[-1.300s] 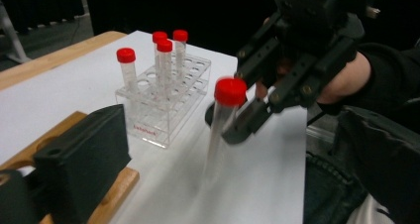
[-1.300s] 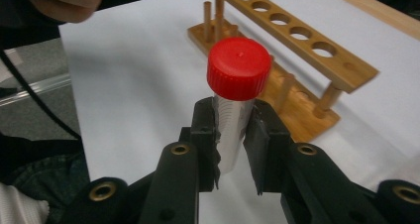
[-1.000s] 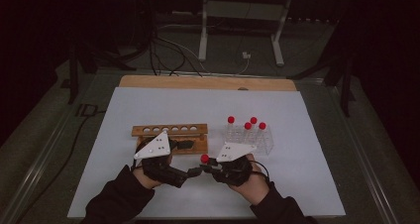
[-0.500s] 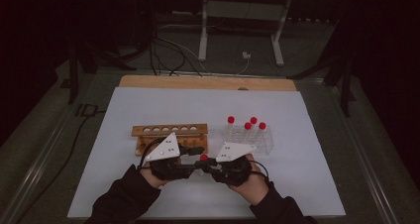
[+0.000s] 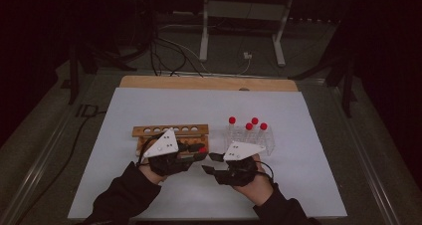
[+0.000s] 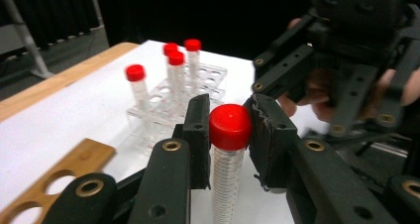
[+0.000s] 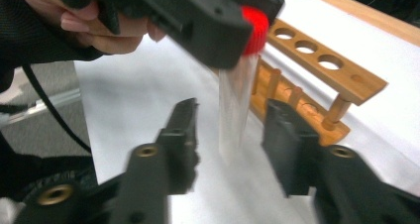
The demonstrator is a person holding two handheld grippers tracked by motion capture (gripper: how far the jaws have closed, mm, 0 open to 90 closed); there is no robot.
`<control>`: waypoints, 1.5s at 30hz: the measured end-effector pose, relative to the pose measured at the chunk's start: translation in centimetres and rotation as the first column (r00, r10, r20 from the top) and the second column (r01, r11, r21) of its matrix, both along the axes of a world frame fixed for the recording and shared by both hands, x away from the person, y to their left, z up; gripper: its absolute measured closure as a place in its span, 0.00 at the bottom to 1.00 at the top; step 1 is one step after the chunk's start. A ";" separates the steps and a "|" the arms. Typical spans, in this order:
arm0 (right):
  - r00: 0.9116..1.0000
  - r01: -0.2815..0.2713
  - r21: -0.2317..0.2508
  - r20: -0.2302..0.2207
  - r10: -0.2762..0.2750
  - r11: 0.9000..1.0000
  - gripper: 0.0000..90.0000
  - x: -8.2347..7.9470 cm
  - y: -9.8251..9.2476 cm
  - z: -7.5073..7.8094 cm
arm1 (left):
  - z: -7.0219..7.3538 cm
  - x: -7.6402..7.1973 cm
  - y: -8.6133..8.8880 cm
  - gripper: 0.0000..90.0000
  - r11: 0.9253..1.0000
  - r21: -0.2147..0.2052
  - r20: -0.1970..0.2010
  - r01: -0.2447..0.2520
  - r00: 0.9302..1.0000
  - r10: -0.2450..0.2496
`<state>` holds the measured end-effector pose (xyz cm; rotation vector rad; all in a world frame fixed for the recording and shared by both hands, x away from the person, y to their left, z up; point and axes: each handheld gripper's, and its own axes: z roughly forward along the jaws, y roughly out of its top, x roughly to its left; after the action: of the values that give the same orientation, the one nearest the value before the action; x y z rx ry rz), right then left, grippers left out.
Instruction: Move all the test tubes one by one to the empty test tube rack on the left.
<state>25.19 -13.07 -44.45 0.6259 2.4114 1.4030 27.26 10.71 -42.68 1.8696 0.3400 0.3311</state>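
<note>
Between the wooden rack [image 5: 170, 131] and the clear plastic rack [image 5: 250, 139], a red-capped tube [image 6: 229, 154] is being handed from one hand-held gripper to the other above the white tabletop [image 5: 298, 185]. The left hand-held gripper [image 6: 229, 127] is being held closed on the tube just at and below its cap, its jaws having just been closing. The right hand-held gripper [image 7: 233, 135] is being held open, its jaws having just been opening, with the tube's clear lower body standing between them and untouched. The handover is judged nearly complete. Next, the right hand-held gripper is likely to be drawn clear, and the tube is to be carried upright to a hole of the wooden rack and lowered straight.
</note>
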 end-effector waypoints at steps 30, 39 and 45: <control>0.998 0.032 0.119 0.049 -0.038 0.992 0.00 -0.4 -2.6 1.6 | 4.2 6.4 0.5 0.80 0.968 -0.045 0.070 -0.246 0.966 0.249; 0.997 0.033 0.117 0.060 -0.041 0.993 0.00 -0.6 -2.9 1.5 | 2.1 8.3 1.3 0.80 0.950 -0.043 0.026 -0.309 0.950 0.310; 0.997 0.037 0.116 0.057 -0.044 0.993 0.00 -0.7 -3.1 1.3 | 0.3 8.8 0.9 0.80 0.947 -0.025 -0.013 -0.321 0.947 0.321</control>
<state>24.47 -16.15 -43.14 0.6468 2.2719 1.5303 36.01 11.60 -42.34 1.7876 0.6556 0.5357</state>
